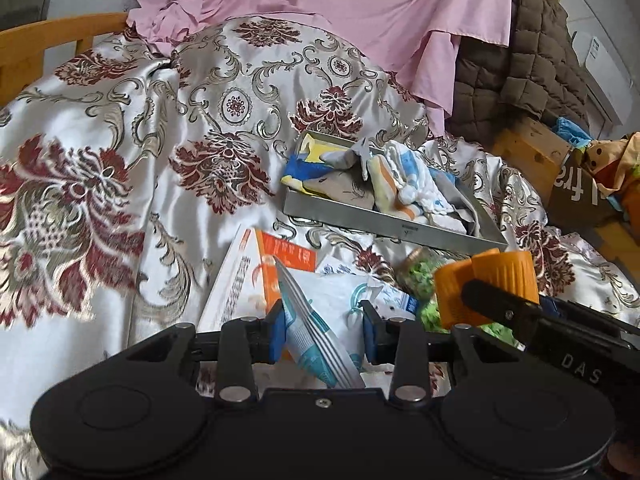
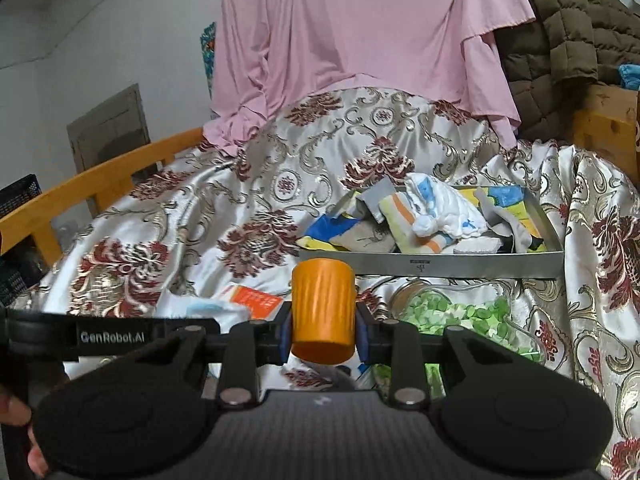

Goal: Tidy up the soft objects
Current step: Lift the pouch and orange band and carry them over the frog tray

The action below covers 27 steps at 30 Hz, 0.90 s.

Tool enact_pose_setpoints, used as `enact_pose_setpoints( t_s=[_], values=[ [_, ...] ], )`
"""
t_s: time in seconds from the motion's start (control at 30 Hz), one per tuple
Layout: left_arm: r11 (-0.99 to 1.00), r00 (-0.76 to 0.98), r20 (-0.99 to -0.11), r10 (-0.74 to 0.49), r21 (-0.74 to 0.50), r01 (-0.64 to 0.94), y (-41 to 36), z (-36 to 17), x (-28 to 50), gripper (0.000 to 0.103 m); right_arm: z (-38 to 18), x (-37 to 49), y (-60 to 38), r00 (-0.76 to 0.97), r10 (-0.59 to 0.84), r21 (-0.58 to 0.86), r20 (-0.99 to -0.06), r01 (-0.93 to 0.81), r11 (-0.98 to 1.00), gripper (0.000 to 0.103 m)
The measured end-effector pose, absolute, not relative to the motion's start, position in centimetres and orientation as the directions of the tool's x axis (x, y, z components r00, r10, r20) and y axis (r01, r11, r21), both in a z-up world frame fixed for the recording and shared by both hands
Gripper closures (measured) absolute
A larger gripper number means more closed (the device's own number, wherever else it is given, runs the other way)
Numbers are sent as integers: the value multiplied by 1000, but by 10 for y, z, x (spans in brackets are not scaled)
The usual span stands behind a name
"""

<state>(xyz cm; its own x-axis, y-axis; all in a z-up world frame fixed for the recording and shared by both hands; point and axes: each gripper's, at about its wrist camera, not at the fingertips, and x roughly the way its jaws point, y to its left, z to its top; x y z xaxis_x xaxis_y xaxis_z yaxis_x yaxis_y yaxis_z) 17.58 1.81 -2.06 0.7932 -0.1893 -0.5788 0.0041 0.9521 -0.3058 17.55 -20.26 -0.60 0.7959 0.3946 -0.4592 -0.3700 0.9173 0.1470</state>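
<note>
My left gripper point(image 1: 323, 334) is shut on a white and teal soft pouch point(image 1: 320, 344), which stands tilted between the blue pads. My right gripper point(image 2: 323, 334) is shut on an orange ribbed cup point(image 2: 323, 312); this cup point(image 1: 486, 288) also shows at the right of the left wrist view. A metal tray point(image 1: 384, 228) point(image 2: 440, 266) lies ahead on the bed, filled with several folded cloths point(image 1: 404, 184) point(image 2: 432, 216). Both grippers hover just short of the tray's front wall.
A clear container of green pieces point(image 2: 460, 312) point(image 1: 420, 276) and an orange and white packet point(image 1: 280, 256) point(image 2: 256, 300) lie on the floral satin bedspread point(image 1: 180, 128). A pink sheet point(image 2: 360, 40) and brown quilted jacket point(image 1: 520, 72) hang behind. A wooden rail point(image 2: 100, 176) borders the left.
</note>
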Motion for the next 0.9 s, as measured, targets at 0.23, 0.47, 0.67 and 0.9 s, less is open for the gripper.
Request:
enact_pose_setpoints(
  t_s=[0.23,0.47,0.67,0.9],
  values=[
    [959,823,-543,-167,-283,9,16,-12,172,64,-2,168,-207,800,419,167,-431,-385,908,68],
    [950,825,-540,-166,-311,-12,26,-10,205,64,-6,179,-215,801,418,199,-429,-367,909,67],
    [962,819,-545,-181,-273,31,26,0,272,64,6,203,-213,811,418,158,-409,-388,908,67],
    [974,842,-502,-195,-198,108,23,8,370,63,41,292,-200,816,385,64,-432,-399,915,67]
  ],
)
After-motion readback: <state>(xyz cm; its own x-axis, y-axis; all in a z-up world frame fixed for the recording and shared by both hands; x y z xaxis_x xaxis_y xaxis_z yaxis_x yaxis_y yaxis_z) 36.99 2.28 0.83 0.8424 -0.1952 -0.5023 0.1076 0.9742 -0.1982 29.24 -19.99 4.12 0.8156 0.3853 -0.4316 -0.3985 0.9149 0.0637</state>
